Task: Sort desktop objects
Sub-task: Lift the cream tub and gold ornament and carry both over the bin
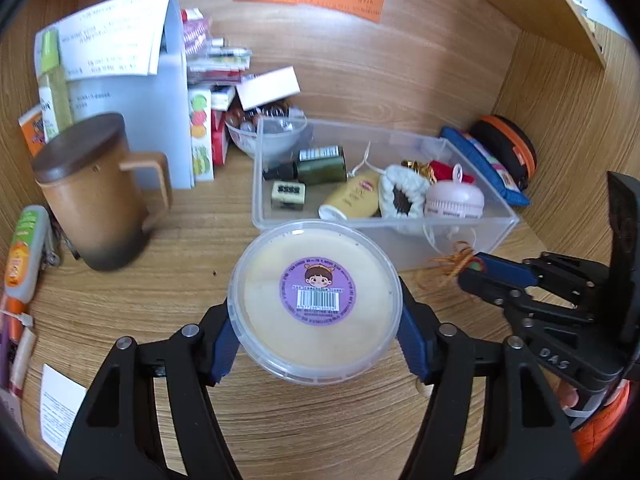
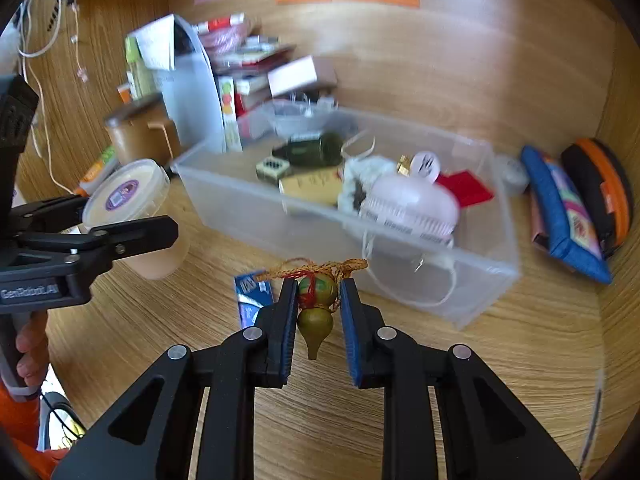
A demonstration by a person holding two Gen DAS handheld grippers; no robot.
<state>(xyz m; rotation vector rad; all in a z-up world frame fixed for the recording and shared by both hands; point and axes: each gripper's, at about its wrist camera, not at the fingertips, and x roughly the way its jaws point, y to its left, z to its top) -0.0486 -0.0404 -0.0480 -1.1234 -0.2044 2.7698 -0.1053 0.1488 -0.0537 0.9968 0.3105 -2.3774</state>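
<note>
My left gripper (image 1: 314, 344) is shut on a round plastic tub (image 1: 315, 301) with a cream lid and purple sticker, held above the desk in front of the clear plastic bin (image 1: 376, 236). It also shows in the right wrist view (image 2: 126, 196). My right gripper (image 2: 318, 300) is shut on a small golden gourd charm (image 2: 317, 298) with a red and gold cord, just short of the bin's (image 2: 400, 248) near wall. In the left wrist view the right gripper (image 1: 474, 270) stands at the right with the cord (image 1: 454, 262) showing.
The bin holds a green bottle (image 1: 322, 164), a yellow tube (image 1: 352, 196), a pink fan (image 1: 454, 200) and a white knitted item (image 1: 402, 196). A brown lidded mug (image 1: 90, 192) stands left. Papers and boxes (image 1: 132, 80) pile up behind. Blue and orange pouches (image 2: 576, 204) lean at right. A blue packet (image 2: 252, 296) lies on the desk.
</note>
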